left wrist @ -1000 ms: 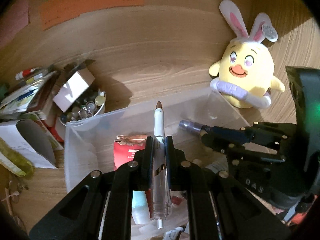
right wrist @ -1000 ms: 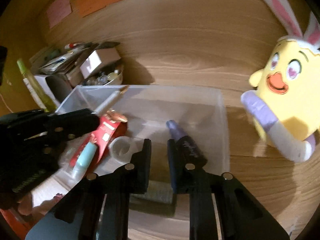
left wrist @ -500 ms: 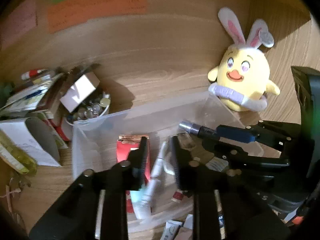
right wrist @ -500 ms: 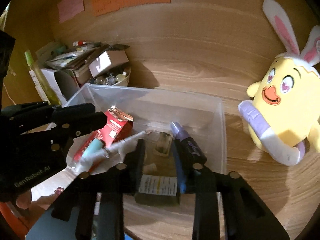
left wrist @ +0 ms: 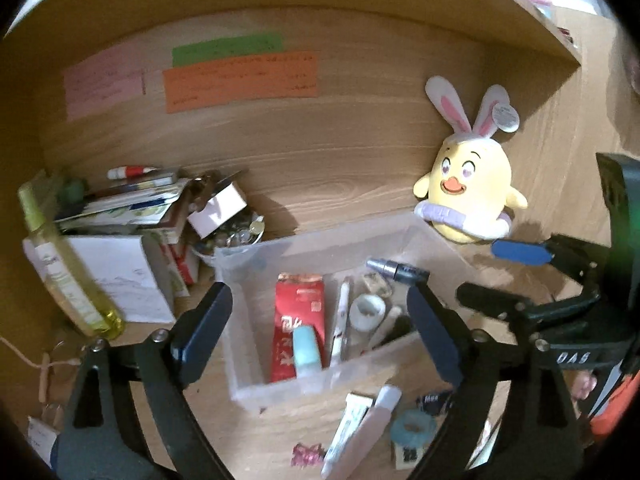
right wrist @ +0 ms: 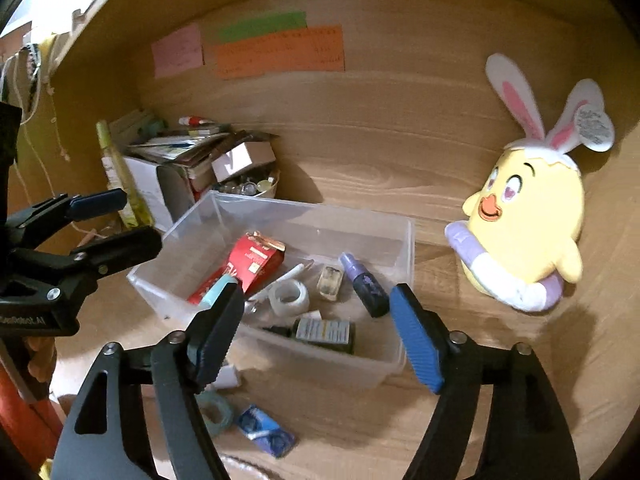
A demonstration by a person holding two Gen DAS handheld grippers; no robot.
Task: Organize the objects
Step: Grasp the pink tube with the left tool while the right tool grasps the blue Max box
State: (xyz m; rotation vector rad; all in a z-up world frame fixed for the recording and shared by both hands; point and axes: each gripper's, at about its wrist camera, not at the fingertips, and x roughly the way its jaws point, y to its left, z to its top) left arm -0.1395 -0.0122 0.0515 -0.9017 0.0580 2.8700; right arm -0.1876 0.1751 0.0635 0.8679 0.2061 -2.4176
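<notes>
Left gripper (left wrist: 316, 332) and right gripper (right wrist: 316, 332) both hover above the clear plastic bin (right wrist: 404, 248) on the wooden desk (right wrist: 400, 168), jaws opening, nothing pinched between them. Inside the bin lie a white pen (left wrist: 342, 320), a purple marker (right wrist: 366, 285), a red carton (right wrist: 244, 268), a roll of clear tape (right wrist: 289, 297) and a dark labelled bottle (right wrist: 324, 330). Yellow chick plush with rabbit ears (right wrist: 528, 216) stands toward the desk's right edge, near the bin; a cluttered pile of boxes and papers (left wrist: 132, 216) fills the back left corner
</notes>
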